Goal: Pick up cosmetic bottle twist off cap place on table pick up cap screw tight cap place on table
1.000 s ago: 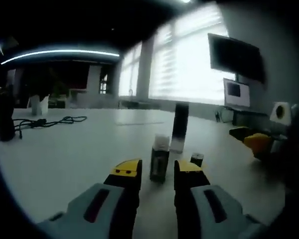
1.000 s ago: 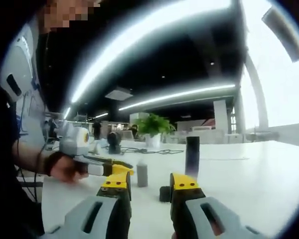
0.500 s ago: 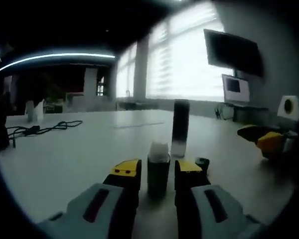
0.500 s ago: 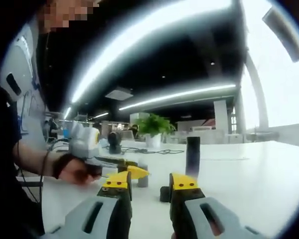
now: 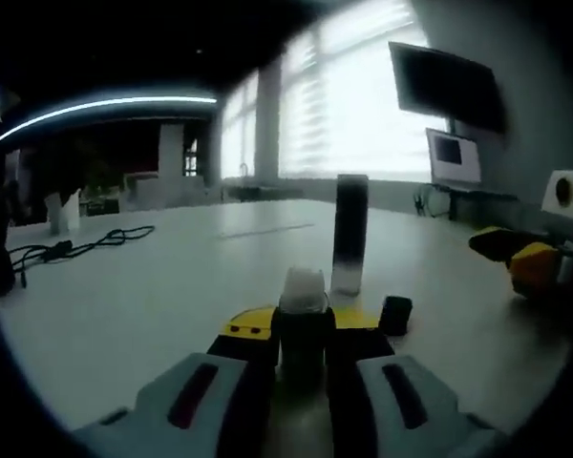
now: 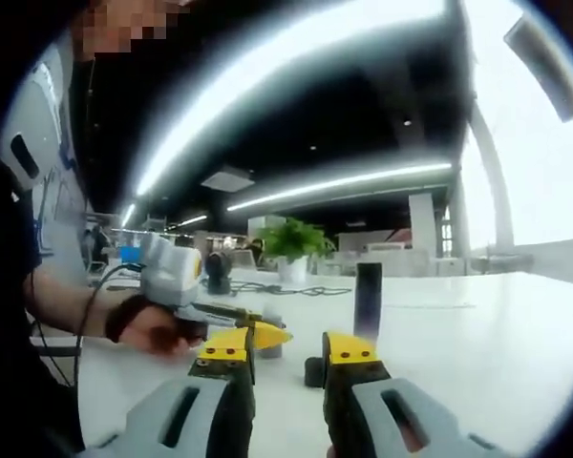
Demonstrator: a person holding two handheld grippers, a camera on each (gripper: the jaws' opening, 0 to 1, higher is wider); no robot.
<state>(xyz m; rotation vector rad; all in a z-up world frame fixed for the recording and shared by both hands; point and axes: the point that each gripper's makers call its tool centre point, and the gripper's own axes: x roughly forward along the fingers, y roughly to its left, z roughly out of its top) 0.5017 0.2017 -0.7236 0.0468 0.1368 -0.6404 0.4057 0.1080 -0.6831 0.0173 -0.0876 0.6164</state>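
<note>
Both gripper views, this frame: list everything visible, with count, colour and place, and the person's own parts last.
small cosmetic bottle: one, dark with a pale top, between the left jaws
tall bottle: one, dark, standing on the table behind it
cap: one, black, on the table right of the small bottle
table: one, white
cable: one, black, far left on the table
potted plant: one, green, far end of the table
screens: two, dark, on the wall
left gripper: yellow-tipped, shut on the small bottle
right gripper: yellow-tipped, open
hand: one, holding the left gripper
</note>
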